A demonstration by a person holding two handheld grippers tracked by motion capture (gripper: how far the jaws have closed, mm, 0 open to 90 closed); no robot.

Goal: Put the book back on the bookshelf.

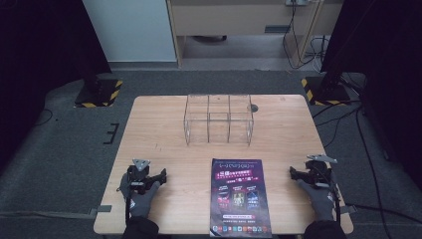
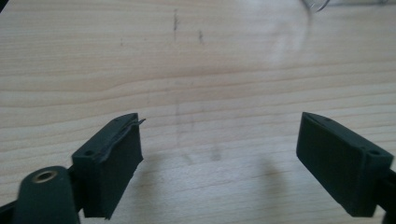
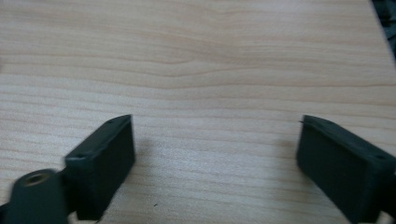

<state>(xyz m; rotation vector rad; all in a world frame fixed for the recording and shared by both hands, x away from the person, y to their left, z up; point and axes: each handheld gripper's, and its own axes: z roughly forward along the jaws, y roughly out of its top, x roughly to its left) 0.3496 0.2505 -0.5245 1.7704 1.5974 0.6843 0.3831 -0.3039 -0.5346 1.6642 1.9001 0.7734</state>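
A purple magazine [image 1: 240, 195] lies flat at the front middle of the wooden table [image 1: 159, 129]. Behind it stands a clear acrylic rack [image 1: 219, 119] with three compartments, all holding nothing. My left gripper [image 1: 160, 177] rests near the front left of the table, held by a gloved hand; its jaws stand wide apart over bare wood [image 2: 219, 140]. My right gripper [image 1: 293, 173] rests at the front right, its jaws also wide apart over bare wood [image 3: 215, 144]. Neither gripper holds anything. The magazine lies between the two grippers, apart from both.
Beyond the table, two black stands with yellow-striped bases [image 1: 97, 92] [image 1: 326, 89] rise at the far left and far right. Cables [image 1: 368, 149] run along the floor on the right. A small dark hole [image 1: 254, 107] marks the table behind the rack.
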